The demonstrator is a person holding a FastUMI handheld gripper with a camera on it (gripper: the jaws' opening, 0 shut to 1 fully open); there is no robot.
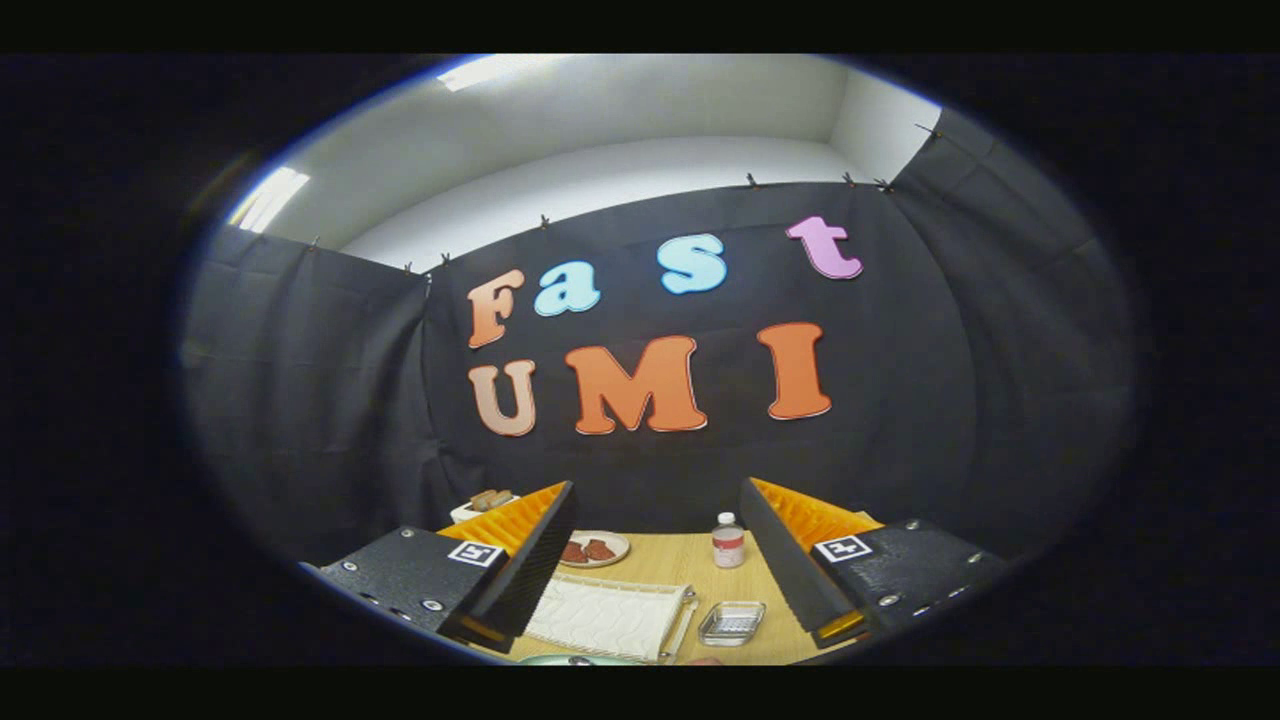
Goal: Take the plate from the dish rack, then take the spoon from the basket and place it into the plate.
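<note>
Hand-held gripper (655, 560): fingers spread wide apart, grasping nothing, raised above the light wooden table (680, 560).
Between the fingers: a white quilted cloth mat (608, 618) lying flat; just beside it a small clear glass rectangular dish (732, 622).
Beyond the mat: a round beige plate (595, 549) carrying reddish-brown pieces; a small clear plastic bottle (728, 541) with a white cap and red label stands upright.
Nearest edge: a pale green rim (570, 660), cannot tell what it is.
Task's plate and spoon: cannot tell where.
</note>
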